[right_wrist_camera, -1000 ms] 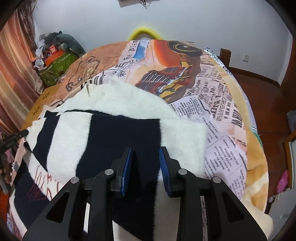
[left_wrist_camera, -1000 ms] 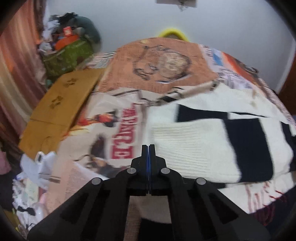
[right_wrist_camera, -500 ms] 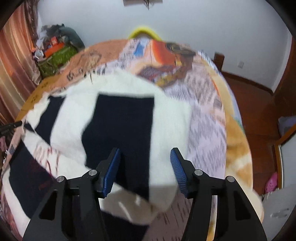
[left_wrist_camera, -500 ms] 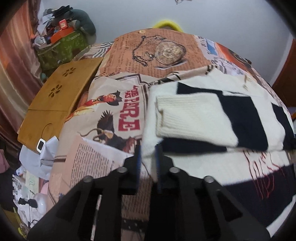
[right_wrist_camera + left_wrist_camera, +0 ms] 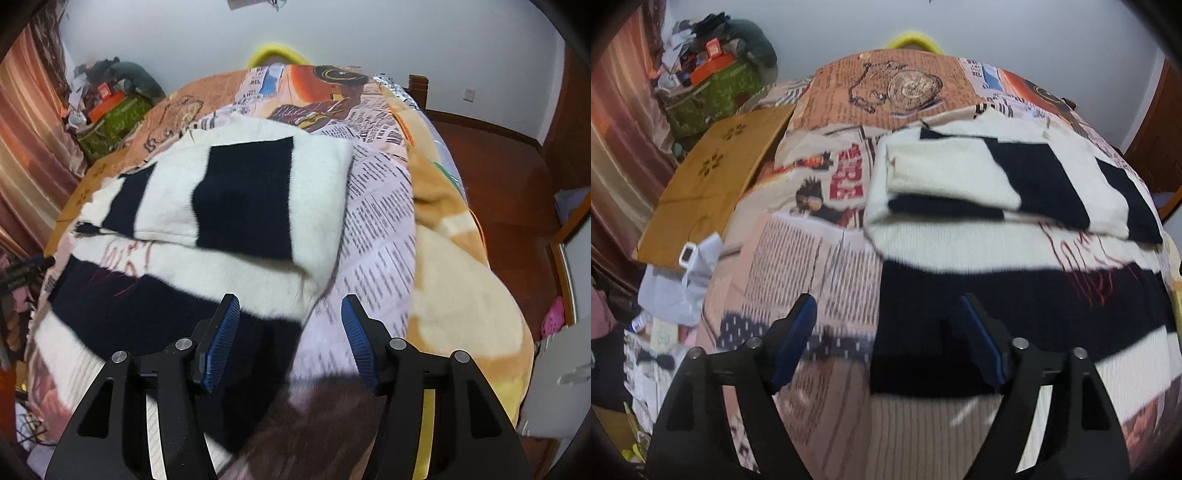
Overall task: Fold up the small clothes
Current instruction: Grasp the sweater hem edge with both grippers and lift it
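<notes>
A white and black striped sweater (image 5: 960, 251) lies flat on the bed, with its sleeves folded across the upper part (image 5: 945, 177). My left gripper (image 5: 888, 336) hovers above the sweater's near left edge, its jaws opening, with nothing pinched between the blue pads. In the right wrist view the same sweater (image 5: 207, 266) shows its folded sleeve (image 5: 240, 199) on top. My right gripper (image 5: 291, 339) hangs over the near right edge, jaws also opening, and the pads touch no cloth.
The printed newspaper-pattern bedcover (image 5: 812, 258) spreads under the sweater. A wooden board (image 5: 713, 184), a green bag with clutter (image 5: 713, 92) and a white plastic bag (image 5: 683, 280) sit left of the bed. Wooden floor (image 5: 509, 177) lies to the right.
Both grippers have drawn back from the folded sleeves toward the sweater's near end. The left jaws went from shut to wide, and the right jaws widened too.
</notes>
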